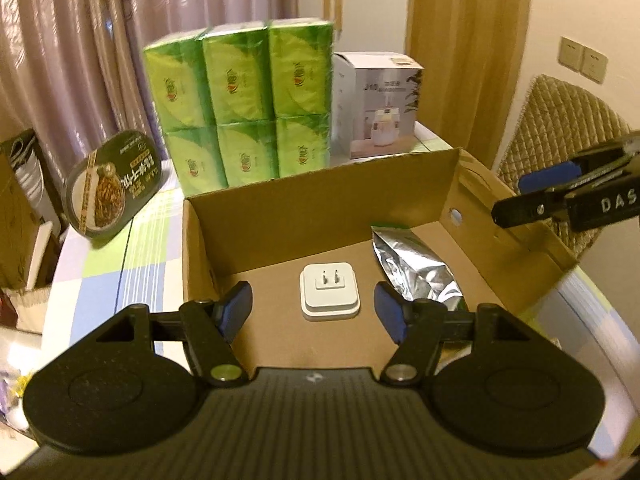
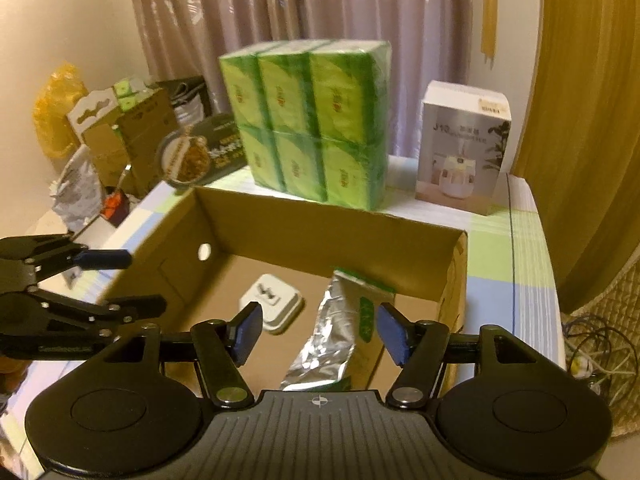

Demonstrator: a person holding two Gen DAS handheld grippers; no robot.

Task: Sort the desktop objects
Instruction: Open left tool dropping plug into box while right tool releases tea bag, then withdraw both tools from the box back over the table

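Inside the cardboard box (image 1: 248,220) lie a white plug adapter (image 1: 330,290) and foil pouch (image 1: 416,268).

In front of my tongs, the open cardboard box (image 1: 316,200) on the bench holds a white plug adapter (image 1: 330,291) lying flat, prongs up, and beside it, apart, a crumpled silver foil pouch (image 1: 416,268) with green trim.

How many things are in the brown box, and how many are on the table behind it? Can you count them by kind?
In the cardboard box:
White plug adapter: 1
Silver foil pouch: 1
Behind the box:
Green tissue bundle: 1
White product box: 1
Noodle bowl: 1
Total: 5
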